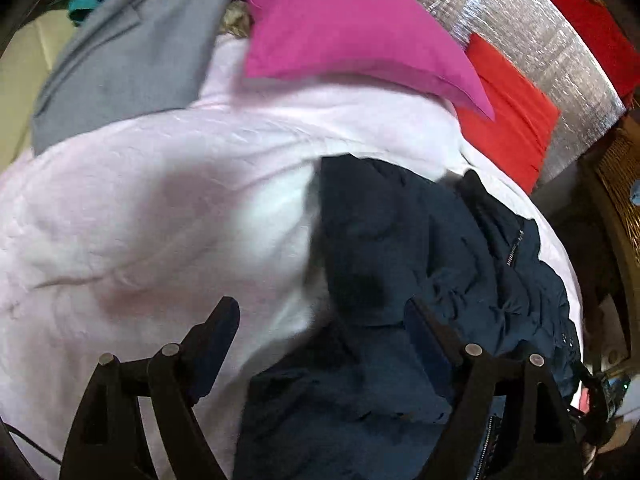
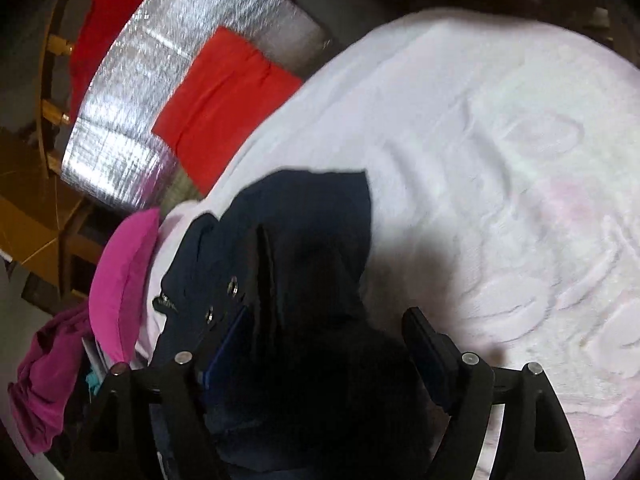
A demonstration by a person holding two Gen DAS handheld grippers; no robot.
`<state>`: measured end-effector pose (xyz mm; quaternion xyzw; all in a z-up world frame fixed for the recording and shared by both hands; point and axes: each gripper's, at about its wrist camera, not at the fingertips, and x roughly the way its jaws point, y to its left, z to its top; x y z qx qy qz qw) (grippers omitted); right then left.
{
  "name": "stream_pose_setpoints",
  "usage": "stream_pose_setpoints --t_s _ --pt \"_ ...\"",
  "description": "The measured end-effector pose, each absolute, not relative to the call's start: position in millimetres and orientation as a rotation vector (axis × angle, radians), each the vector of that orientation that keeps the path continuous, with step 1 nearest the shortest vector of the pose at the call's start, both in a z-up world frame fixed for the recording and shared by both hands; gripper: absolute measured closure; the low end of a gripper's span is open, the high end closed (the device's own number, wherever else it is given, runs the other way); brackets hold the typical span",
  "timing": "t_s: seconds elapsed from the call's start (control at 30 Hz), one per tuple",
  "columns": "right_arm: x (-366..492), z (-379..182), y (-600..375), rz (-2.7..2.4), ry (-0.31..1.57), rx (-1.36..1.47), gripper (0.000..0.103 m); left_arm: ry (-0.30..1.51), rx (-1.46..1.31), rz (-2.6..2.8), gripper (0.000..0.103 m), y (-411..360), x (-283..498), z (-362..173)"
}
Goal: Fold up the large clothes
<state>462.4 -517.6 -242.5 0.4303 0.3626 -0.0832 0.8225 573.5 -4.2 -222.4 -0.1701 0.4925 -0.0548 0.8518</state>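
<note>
So the dark navy jacket (image 1: 420, 240) is lying crumpled on the pale pink bedspread (image 1: 140, 220), filling the lower right of the left wrist view. Its zipper (image 1: 515, 247) shows toward the right edge of the pile. The left claw (image 1: 324, 320) has its jaws spread wide at the bottom of the frame, one finger over the bedspread and the other over the jacket, with the jacket's edge running between them. Nothing is pinched that I can see.

In the right wrist view the jacket (image 2: 304, 248) sits center and lower left, snap buttons (image 2: 232, 291) visible. The right claw (image 2: 328, 320) is wide too, jaws either side of the dark fabric, pads not pressing on it. It's blurry and shadowy there, so whether it touches I can't tell.

A magenta pillow (image 1: 344, 28) is at the top, a red cloth (image 1: 516, 120) at upper right.
</note>
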Motion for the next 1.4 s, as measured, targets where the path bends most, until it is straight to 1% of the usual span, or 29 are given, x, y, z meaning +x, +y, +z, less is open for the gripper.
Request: stream_pose_setpoints --t_s 0.13,0.17,0.2,0.23,0.27,0.33,0.4,0.43,0.47,0.53,0.6,0.63,0.67,0.7,0.73,0.77,0.8,0.83,0.9,1.07,1.13,1.17,1.23,1.27,1.33,1.4 --pt "468.8 -241.4 -506.8 -0.16 0.791 0.849 0.022 1.082 -0.348 -0.154 0.019 -16.7 579.0 -234.3" --pt "470.3 -240.3 -502.6 -0.147 0.794 0.827 0.024 1.103 -0.34 -0.148 0.019 -19.0 579.9 -238.8" --pt "471.3 -239.8 -499.5 -0.141 0.8 0.81 0.034 1.124 -0.328 -0.138 0.022 -22.2 580.6 -243.9" --pt "472.8 -239.1 -495.7 -0.136 0.809 0.79 0.046 1.136 -0.327 -0.137 0.026 -24.4 580.7 -247.3" --pt "474.0 -236.9 -491.9 -0.136 0.811 0.763 0.049 1.144 -0.337 -0.149 0.037 -25.7 580.1 -249.5" --pt "473.9 -228.6 -484.8 -0.149 0.794 0.703 0.059 1.136 -0.346 -0.149 0.046 -27.4 578.3 -248.2" --pt "471.1 -218.3 -479.1 -0.153 0.763 0.672 0.064 1.107 -0.324 -0.15 0.067 -29.3 575.4 -242.9" --pt "469.2 -213.6 -477.3 -0.151 0.745 0.664 0.065 1.1 -0.337 -0.169 0.076 -29.1 574.9 -241.6" --pt "466.1 -207.3 -474.7 -0.147 0.717 0.651 0.065 1.097 -0.345 -0.171 0.077 -27.9 575.8 -241.3" --pt "463.7 -203.4 -472.2 -0.156 0.689 0.632 0.065 1.088 -0.316 -0.156 0.077 -31.5 573.0 -240.6" --pt "467.6 -213.6 -475.1 -0.173 0.724 0.645 0.065 1.104 -0.273 -0.141 0.072 -38.0 572.5 -246.4" --pt "470.0 -220.9 -478.1 -0.18 0.751 0.661 0.065 1.107 -0.266 -0.142 0.071 -41.1 571.8 -247.2" --pt "471.3 -229.3 -481.8 -0.182 0.778 0.692 0.065 1.106 -0.253 -0.139 0.068 -42.9 570.8 -247.0" --pt "470.7 -232.8 -484.7 -0.179 0.786 0.721 0.062 1.109 -0.241 -0.131 0.057 -44.1 570.3 -245.7" --pt "469.6 -233.1 -487.1 -0.174 0.788 0.741 0.06 1.118 -0.225 -0.114 0.05 -44.6 570.1 -244.7" --pt "468.3 -230.6 -488.4 -0.174 0.789 0.752 0.057 1.121 -0.226 -0.105 0.041 -42.9 571.2 -244.3" --pt "466.8 -228.4 -489.0 -0.178 0.785 0.76 0.055 1.123 -0.243 -0.1 0.04 -37.5 568.3 -242.3" --pt "465.4 -226.8 -489.3 -0.178 0.782 0.768 0.049 1.128 -0.264 -0.105 0.04 -32.3 567.6 -240.6" --pt "459.8 -221.5 -492.0 -0.193 0.768 0.791 0.041 1.123 -0.295 -0.11 0.04 -27.4 562.4 -233.0" --pt "435.8 -188.7 -494.1 -0.215 0.631 0.798 0.041 0.995 -0.275 -0.169 0.04 -35.8 539.8 -193.0" --pt "427.7 -174.2 -485.4 -0.137 0.554 0.803 0.041 0.919 -0.242 -0.219 0.037 -48.1 527.6 -175.4" --pt "425.6 -168.1 -477.9 -0.102 0.526 0.79 0.041 0.9 -0.232 -0.241 0.034 -53.8 524.1 -171.4" --pt "425.7 -156.4 -455.8 -0.03 0.48 0.72 0.041 0.876 -0.216 -0.298 0.033 -68.6 515.7 -168.7" --pt "430.2 -154.6 -441.9 0.011 0.483 0.684 0.044 0.878 -0.209 -0.318 0.033 -74.4 514.2 -170.7" --pt "444.7 -161.9 -418.6 0.07 0.536 0.648 0.064 0.906 -0.187 -0.343 0.033 -90.1 514.2 -180.3" --pt "460.2 -176.7 -403.0 0.086 0.598 0.628 0.068 0.941 -0.168 -0.325 0.033 -100.0 516.5 -192.6"
